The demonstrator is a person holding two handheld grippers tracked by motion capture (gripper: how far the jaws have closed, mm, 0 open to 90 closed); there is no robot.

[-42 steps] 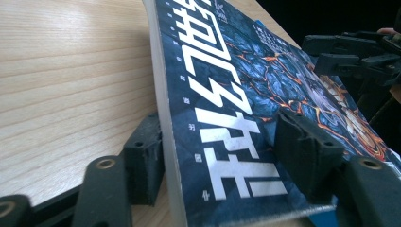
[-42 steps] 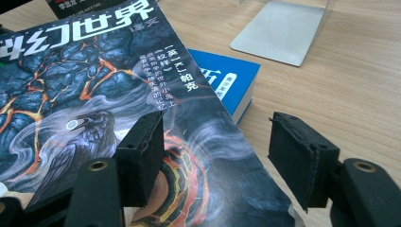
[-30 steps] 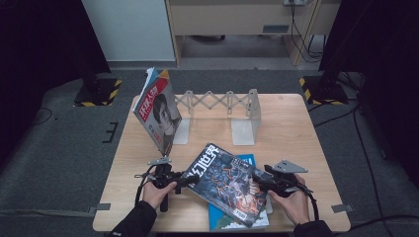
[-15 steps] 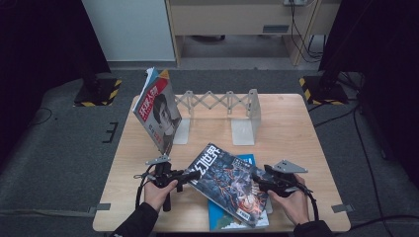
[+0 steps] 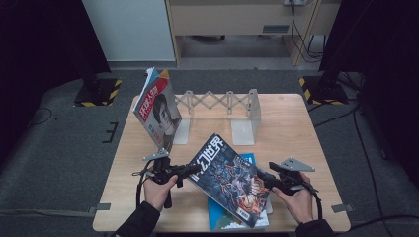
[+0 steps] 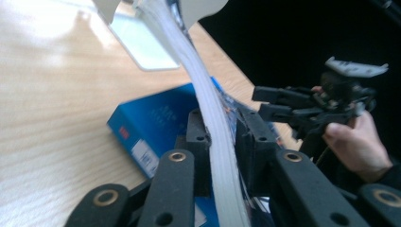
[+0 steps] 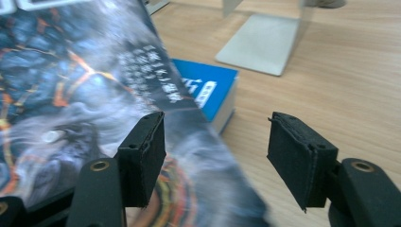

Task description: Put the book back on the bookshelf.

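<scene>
Between left hand-held gripper [image 6: 222, 137] pads: magazine [image 6: 215, 123] edge

Left gripper [image 5: 190, 169] has just been closing (now clamped), right gripper [image 5: 264, 177] stands open, both held low.

Folding rack [image 5: 217, 101] – propped magazine [image 5: 159, 111] – blue book [image 5: 232, 217]
</scene>
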